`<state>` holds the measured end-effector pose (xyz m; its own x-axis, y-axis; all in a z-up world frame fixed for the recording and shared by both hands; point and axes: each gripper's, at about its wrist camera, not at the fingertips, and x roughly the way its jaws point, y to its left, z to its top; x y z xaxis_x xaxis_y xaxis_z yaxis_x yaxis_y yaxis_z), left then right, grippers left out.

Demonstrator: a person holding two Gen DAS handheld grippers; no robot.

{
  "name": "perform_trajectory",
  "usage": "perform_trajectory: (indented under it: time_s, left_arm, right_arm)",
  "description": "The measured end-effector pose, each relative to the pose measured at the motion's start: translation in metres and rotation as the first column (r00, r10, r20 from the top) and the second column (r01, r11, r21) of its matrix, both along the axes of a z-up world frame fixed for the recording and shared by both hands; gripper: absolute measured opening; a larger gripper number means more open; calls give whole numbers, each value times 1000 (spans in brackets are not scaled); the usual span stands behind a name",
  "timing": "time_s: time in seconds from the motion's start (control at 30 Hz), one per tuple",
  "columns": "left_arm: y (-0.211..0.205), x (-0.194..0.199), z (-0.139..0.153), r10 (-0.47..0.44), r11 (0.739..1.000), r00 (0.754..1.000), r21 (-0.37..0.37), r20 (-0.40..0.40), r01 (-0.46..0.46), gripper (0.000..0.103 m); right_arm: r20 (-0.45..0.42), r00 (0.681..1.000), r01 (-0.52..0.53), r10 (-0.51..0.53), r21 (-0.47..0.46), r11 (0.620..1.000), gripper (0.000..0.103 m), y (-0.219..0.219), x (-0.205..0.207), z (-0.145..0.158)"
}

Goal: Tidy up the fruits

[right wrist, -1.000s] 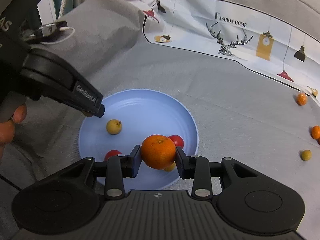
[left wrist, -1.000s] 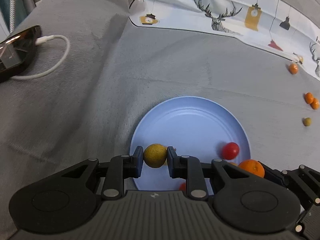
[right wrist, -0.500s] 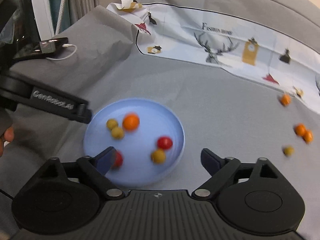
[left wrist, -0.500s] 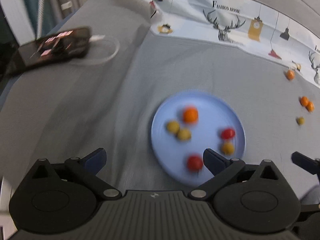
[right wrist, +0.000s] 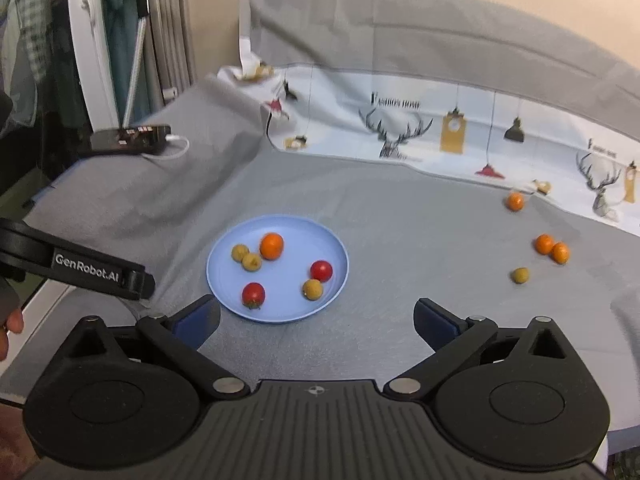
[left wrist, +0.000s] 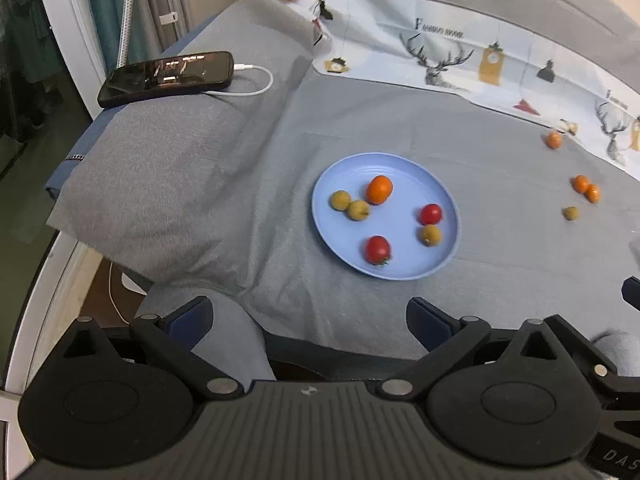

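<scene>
A light blue plate (left wrist: 400, 270) (right wrist: 288, 280) lies on the grey cloth and holds several fruits. Among them are an orange (left wrist: 379, 189) (right wrist: 271, 245), two red tomatoes (left wrist: 377, 249) (right wrist: 321, 271) and small yellow-green fruits (left wrist: 358, 210) (right wrist: 252, 261). Several more lie loose on the cloth to the right: small oranges (left wrist: 581, 183) (right wrist: 544, 243) and one yellow-green fruit (left wrist: 571, 213) (right wrist: 520, 275). My left gripper (left wrist: 308, 316) is open and empty, raised well back from the plate. My right gripper (right wrist: 316, 316) hangs above the plate's near rim, its jaws opening with nothing between them.
A black phone (left wrist: 166, 78) on a white cable rests on the raised grey fold at the far left, by the bed's edge. A printed white cloth (left wrist: 460, 60) runs along the back. The left gripper's arm (right wrist: 100, 272) and a hand (right wrist: 8, 328) show at the right view's left.
Both grippers let go of their fruits, a yellow-green one and the orange, which now lie on the plate. Both opened wide and pulled up and back from the plate.
</scene>
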<state>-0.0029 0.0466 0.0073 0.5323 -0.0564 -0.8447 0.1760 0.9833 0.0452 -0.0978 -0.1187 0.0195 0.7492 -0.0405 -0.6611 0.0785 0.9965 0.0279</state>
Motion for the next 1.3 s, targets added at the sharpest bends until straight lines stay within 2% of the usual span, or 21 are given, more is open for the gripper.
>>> perform_trajectory:
  time_s: [0.2, 0.53, 1.3]
  left_arm:
    - [-5, -31, 13, -18, 1000, 998, 11, 55, 18, 103]
    - [-5, -47, 26, -30, 1000, 994, 11, 103, 29, 103]
    - [-1, -43, 22, -34, 999, 995, 14, 92, 33, 103]
  right_arm:
    - [60, 998, -7, 9, -24, 1000, 102, 6, -31, 15]
    - [107, 994, 5, -2, -33, 999, 102, 8, -50, 26]
    - [89, 996, 0, 4, -41, 999, 102, 13, -44, 25]
